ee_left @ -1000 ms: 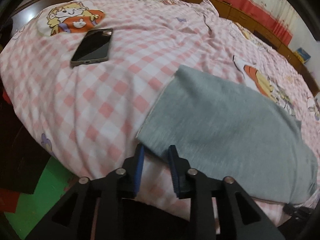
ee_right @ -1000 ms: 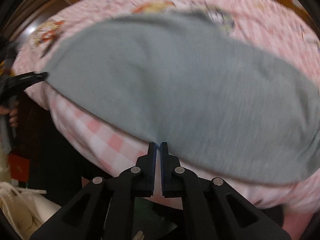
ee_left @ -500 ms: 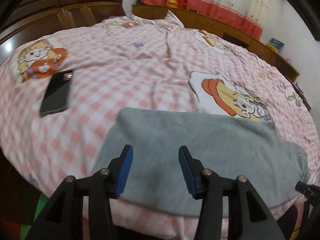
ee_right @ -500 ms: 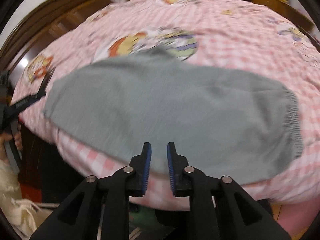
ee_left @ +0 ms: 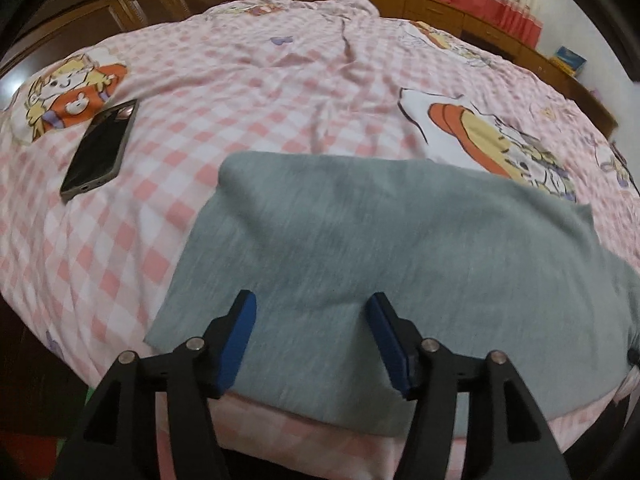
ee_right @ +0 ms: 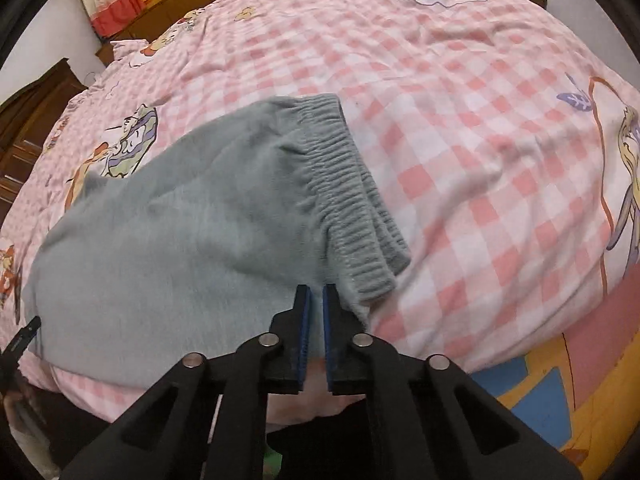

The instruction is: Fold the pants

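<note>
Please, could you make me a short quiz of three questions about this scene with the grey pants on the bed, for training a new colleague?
1. True or false: the grey pants hang in the air, clear of the checked bedcover.
2. Which object lies on the bedcover to the left of the pants in the left wrist view? A) a book B) a phone C) a remote control
3. In the right wrist view, which part of the pants is nearest to the right hand-held gripper?

Key
1. False: they lie flat on the bedcover.
2. B, the phone.
3. The ribbed waistband, just above and right of its fingers.
</note>
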Demonstrator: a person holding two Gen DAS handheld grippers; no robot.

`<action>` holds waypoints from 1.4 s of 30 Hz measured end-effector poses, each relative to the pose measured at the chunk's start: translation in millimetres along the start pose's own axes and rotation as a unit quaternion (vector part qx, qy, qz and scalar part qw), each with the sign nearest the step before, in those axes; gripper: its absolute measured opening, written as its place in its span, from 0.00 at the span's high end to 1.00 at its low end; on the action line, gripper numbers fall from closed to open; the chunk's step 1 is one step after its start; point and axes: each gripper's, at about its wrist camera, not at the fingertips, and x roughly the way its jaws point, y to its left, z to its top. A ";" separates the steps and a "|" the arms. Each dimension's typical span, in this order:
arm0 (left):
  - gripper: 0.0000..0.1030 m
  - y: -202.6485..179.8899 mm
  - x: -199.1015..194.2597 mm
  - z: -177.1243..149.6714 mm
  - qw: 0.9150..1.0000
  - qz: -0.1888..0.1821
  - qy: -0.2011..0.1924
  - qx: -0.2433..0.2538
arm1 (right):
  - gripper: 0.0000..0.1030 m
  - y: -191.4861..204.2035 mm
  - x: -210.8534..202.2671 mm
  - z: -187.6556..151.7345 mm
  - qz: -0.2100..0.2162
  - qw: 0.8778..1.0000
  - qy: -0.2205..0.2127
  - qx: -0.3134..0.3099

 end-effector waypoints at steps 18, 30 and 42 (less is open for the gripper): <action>0.35 -35.0 5.2 14.8 0.998 -0.035 -0.022 0.038 | 0.88 189.5 30.6 13.8 0.111 0.982 0.010 -0.155; 0.32 -17.9 12.0 12.6 0.995 -0.075 -0.033 0.053 | 0.88 261.9 95.9 44.0 0.114 0.984 0.007 -0.139; 0.33 45.0 0.3 -15.3 0.998 -0.055 -0.032 -0.008 | 0.76 245.4 32.5 3.2 0.104 0.984 -0.006 -0.145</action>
